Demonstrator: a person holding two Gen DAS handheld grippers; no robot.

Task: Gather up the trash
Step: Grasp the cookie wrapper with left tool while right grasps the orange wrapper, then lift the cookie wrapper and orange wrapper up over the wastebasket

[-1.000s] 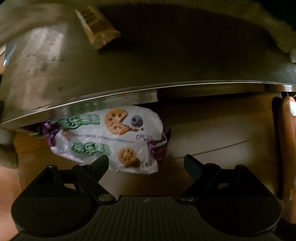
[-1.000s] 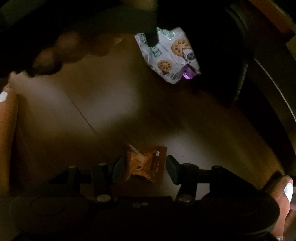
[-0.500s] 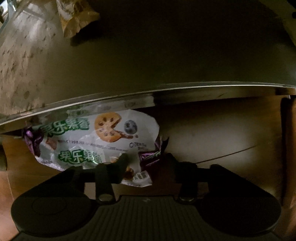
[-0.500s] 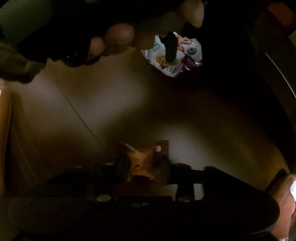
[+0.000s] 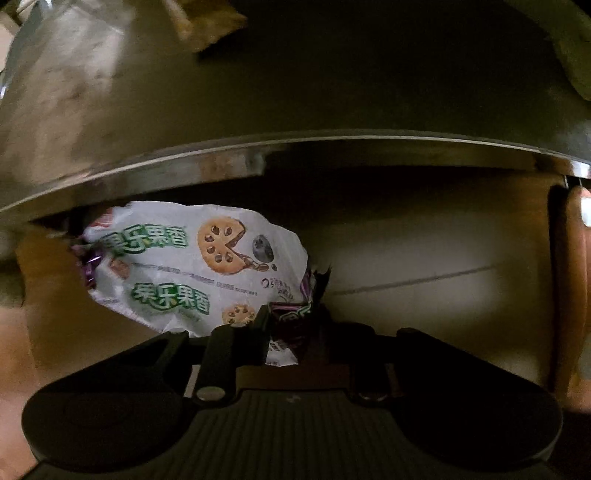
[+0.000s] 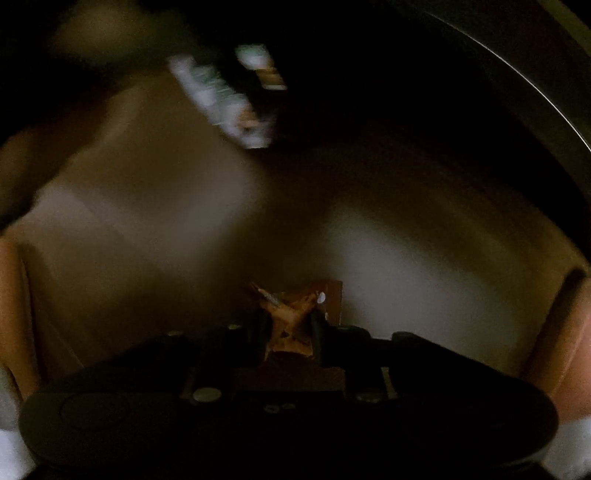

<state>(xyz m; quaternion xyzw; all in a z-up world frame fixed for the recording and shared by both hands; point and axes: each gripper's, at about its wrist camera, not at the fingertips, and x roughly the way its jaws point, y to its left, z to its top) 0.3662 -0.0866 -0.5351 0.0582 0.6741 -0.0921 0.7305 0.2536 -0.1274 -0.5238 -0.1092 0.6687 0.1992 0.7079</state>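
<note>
Left wrist view
Left gripper [image 5: 286,332]: pointing down at the brown wooden tabletop [image 5: 424,243]; its black jaws have just been closing and are now pinching the near right end of the wrapper.
White crinkled biscuit wrapper with green lettering and purple ends [image 5: 192,266]: lying on the tabletop left of centre, its far edge tucked under the bowl's rim, its near right corner caught between the fingers.
Large round stainless-steel bowl [image 5: 332,144]: filling the far half of the view, rim curving across the middle.
Tan paper wrapper [image 5: 207,26]: lying inside the bowl at the far left, blurred.

Right wrist view
Right gripper [image 6: 290,332]: pointing down; its jaws have just been closing and are now clenching the small packet.
Small orange-brown crumpled foil packet [image 6: 291,314]: sitting between the fingers, on or just above the tabletop; which one I cannot tell.
Biscuit wrapper, seen again: showing far and left as a blurred white streak, partly hidden in darkness.
Bowl rim: arcing across the far right corner.
</note>
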